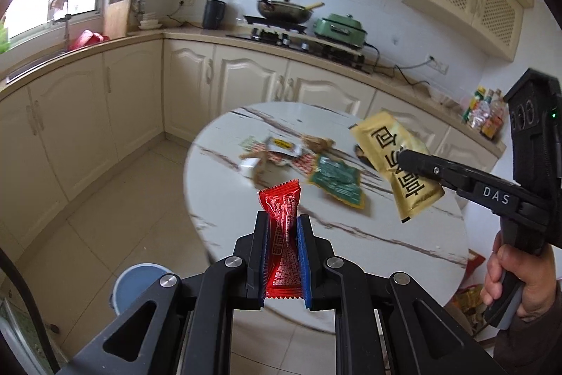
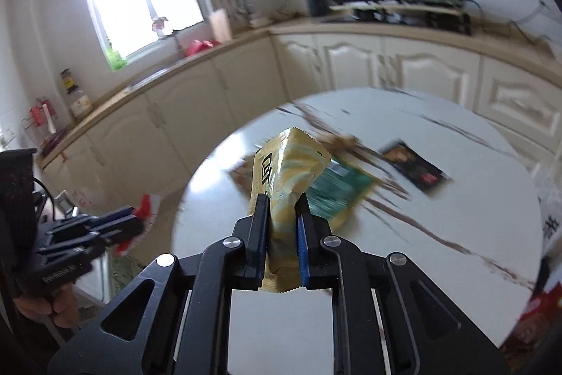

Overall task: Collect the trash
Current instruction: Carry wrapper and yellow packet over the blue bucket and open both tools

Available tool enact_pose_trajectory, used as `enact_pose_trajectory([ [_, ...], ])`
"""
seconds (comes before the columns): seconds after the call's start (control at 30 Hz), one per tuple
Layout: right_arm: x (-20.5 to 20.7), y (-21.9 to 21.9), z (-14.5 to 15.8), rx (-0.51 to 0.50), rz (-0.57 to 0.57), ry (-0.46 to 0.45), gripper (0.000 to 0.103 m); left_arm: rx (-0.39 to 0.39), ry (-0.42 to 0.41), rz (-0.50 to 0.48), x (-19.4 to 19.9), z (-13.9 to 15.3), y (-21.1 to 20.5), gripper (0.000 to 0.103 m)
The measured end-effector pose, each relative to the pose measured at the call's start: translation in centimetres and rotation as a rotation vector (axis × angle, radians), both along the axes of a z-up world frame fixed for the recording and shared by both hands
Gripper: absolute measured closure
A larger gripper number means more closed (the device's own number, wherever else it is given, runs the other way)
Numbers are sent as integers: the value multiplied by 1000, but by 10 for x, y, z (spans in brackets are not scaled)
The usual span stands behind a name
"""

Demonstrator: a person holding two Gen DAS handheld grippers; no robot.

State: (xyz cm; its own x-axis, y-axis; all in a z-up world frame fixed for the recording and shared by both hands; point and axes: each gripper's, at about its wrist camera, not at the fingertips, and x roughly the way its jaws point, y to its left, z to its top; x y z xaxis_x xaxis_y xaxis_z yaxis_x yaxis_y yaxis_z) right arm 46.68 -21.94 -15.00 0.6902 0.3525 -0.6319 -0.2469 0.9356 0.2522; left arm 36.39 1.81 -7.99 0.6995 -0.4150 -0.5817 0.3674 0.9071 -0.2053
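You have the red wrapper [image 1: 282,234] clamped upright in your left gripper [image 1: 283,224] and the gold packet [image 2: 281,195] pinched in your right gripper [image 2: 282,209], both lifted clear above the round table [image 1: 404,234], probably for carrying to the blue bin [image 1: 140,276] below.

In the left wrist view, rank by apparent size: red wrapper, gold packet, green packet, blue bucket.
1. gold packet, held up nearer the camera, so flattered
2. red wrapper, also close, between the left fingers
3. green packet and blue bucket: alike; bucket partly hidden, so unranked
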Motion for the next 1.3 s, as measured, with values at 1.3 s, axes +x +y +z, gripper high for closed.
enact_pose_trajectory([
  [1.3, 190, 332, -363, -182, 291, 478, 62, 56, 587, 370, 226, -268, 244, 82],
])
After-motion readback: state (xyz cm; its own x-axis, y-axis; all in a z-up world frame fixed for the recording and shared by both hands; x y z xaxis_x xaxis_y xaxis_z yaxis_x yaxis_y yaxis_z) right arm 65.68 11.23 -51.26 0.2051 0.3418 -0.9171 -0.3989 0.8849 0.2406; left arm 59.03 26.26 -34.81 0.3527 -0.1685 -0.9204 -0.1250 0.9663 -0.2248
